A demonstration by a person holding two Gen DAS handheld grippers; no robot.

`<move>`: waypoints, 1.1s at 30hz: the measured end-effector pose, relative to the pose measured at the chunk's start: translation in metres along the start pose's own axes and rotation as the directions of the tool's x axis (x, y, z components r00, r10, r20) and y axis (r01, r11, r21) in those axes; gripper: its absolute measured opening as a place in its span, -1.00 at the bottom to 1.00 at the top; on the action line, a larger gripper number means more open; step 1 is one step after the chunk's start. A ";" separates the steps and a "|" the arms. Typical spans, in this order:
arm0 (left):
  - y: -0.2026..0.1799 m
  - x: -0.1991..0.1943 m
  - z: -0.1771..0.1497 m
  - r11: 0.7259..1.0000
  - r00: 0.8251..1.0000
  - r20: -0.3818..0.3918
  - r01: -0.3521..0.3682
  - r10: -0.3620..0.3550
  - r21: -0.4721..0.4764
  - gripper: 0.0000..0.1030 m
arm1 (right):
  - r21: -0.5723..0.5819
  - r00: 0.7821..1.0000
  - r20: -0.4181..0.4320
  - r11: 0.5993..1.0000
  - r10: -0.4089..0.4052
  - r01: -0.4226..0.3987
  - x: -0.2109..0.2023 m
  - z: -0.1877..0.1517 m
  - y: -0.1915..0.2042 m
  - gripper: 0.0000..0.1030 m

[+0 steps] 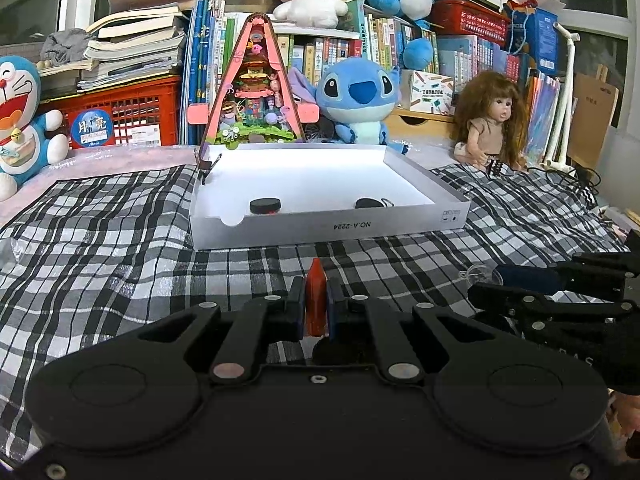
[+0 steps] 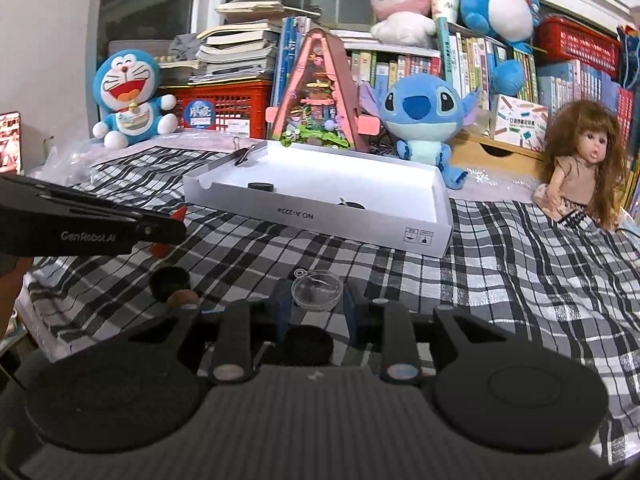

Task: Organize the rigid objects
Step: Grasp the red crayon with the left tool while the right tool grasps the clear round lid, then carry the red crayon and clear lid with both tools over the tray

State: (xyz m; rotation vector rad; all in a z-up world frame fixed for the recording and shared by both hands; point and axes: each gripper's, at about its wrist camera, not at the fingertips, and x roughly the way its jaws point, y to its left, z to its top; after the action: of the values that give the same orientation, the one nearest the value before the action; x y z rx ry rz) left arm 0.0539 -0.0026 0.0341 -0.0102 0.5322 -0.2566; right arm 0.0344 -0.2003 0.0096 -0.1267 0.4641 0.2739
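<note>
My left gripper (image 1: 316,282) is shut on a thin red plastic piece (image 1: 316,304) that stands upright between the pads, low over the checked cloth. In front of it lies a white shallow box (image 1: 328,226) holding a black round disc (image 1: 265,205), a second dark item (image 1: 370,203) and a binder clip (image 1: 208,165) on its far left rim. My right gripper (image 2: 316,300) is shut on a clear round suction cup (image 2: 317,290), just above the cloth. The left gripper (image 2: 174,230) shows at the left of the right wrist view with the red piece (image 2: 179,213). The right gripper (image 1: 486,282) shows at the right of the left wrist view.
A small black round thing (image 2: 170,278) and a brown one (image 2: 182,299) lie on the cloth (image 2: 520,280) by my right gripper. Behind the box stand a pink triangular toy house (image 1: 256,88), plush toys (image 1: 356,100), a doll (image 1: 490,124), red crates and shelves of books.
</note>
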 end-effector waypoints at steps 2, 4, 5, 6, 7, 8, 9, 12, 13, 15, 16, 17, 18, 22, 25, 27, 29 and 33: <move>0.000 0.001 0.004 1.000 1.000 0.003 -0.001 0.001 -0.001 -0.81 | 0.014 1.000 -0.003 1.000 -0.005 0.005 0.002 0.002 -0.001 -0.36; 0.001 0.003 0.008 1.000 1.000 0.007 -0.002 0.002 -0.003 -0.81 | 0.030 1.000 -0.005 1.000 -0.008 0.008 0.004 0.005 -0.003 -0.36; 0.001 0.004 0.011 1.000 1.000 0.008 -0.002 0.002 -0.005 -0.81 | 0.040 1.000 -0.006 0.999 -0.009 0.009 0.005 0.007 -0.004 -0.36; 0.001 0.005 0.013 1.000 1.000 0.009 -0.001 0.001 -0.007 -0.81 | 0.050 1.000 -0.006 0.999 -0.010 0.010 0.006 0.009 -0.006 -0.36; 0.001 0.006 0.016 1.000 1.000 0.009 0.001 -0.001 -0.010 -0.81 | 0.059 1.000 -0.006 0.998 -0.011 0.011 0.007 0.011 -0.007 -0.36; 0.002 0.007 0.019 1.000 1.000 0.010 0.003 -0.003 -0.011 -0.81 | 0.071 1.000 -0.006 0.997 -0.012 0.012 0.009 0.014 -0.009 -0.36; 0.002 0.009 0.023 1.000 1.000 0.010 0.003 -0.003 -0.012 -0.81 | 0.081 1.000 -0.005 0.997 -0.013 0.013 0.010 0.016 -0.011 -0.36; 0.004 0.015 0.033 1.000 1.000 0.010 0.004 -0.004 -0.018 -0.81 | 0.118 1.000 -0.007 0.993 -0.013 0.013 0.014 0.026 -0.019 -0.36; 0.004 0.017 0.037 1.000 1.000 0.009 0.004 -0.004 -0.022 -0.81 | 0.128 1.000 -0.007 0.992 -0.011 0.012 0.016 0.029 -0.021 -0.36; 0.006 0.022 0.045 1.000 1.000 0.006 0.005 -0.005 -0.031 -0.81 | 0.148 1.000 -0.008 0.989 -0.012 0.013 0.019 0.035 -0.026 -0.36; 0.007 0.024 0.048 0.999 1.000 0.005 0.006 -0.005 -0.035 -0.81 | 0.158 1.000 -0.009 0.987 -0.013 0.014 0.021 0.039 -0.028 -0.36; 0.008 0.026 0.053 0.999 1.000 0.004 0.006 -0.006 -0.039 -0.81 | 0.166 1.000 -0.009 0.986 -0.012 0.014 0.023 0.041 -0.031 -0.36; 0.009 0.028 0.057 0.999 1.000 0.003 0.007 -0.007 -0.041 -0.81 | 0.173 1.000 -0.011 0.985 -0.012 0.013 0.025 0.044 -0.033 -0.36; 0.015 0.039 0.074 0.998 1.000 0.003 0.002 -0.001 -0.057 -0.81 | 0.193 1.000 -0.022 0.981 -0.014 0.018 0.034 0.055 -0.041 -0.36; 0.021 0.049 0.086 0.997 1.000 -0.005 0.004 -0.004 -0.078 -0.81 | 0.216 0.999 -0.030 0.976 -0.015 0.021 0.042 0.064 -0.048 -0.36; 0.024 0.057 0.091 0.996 1.000 -0.014 0.003 -0.005 -0.091 -0.81 | 0.241 0.999 -0.036 0.970 -0.009 0.017 0.047 0.070 -0.054 -0.36; 0.026 0.064 0.095 0.995 1.000 -0.024 -0.001 -0.001 -0.099 -0.81 | 0.269 0.999 -0.043 0.963 -0.001 0.012 0.054 0.075 -0.059 -0.36; 0.028 0.078 0.100 0.994 0.999 -0.034 -0.015 0.012 -0.106 -0.81 | 0.307 0.998 -0.059 0.952 -0.001 0.019 0.067 0.083 -0.067 -0.37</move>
State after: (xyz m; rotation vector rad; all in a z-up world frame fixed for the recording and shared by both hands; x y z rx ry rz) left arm 0.1755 0.0002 0.0790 -0.1055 0.5779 -0.2153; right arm 0.1467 -0.2333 0.0562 0.1677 0.5585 0.1850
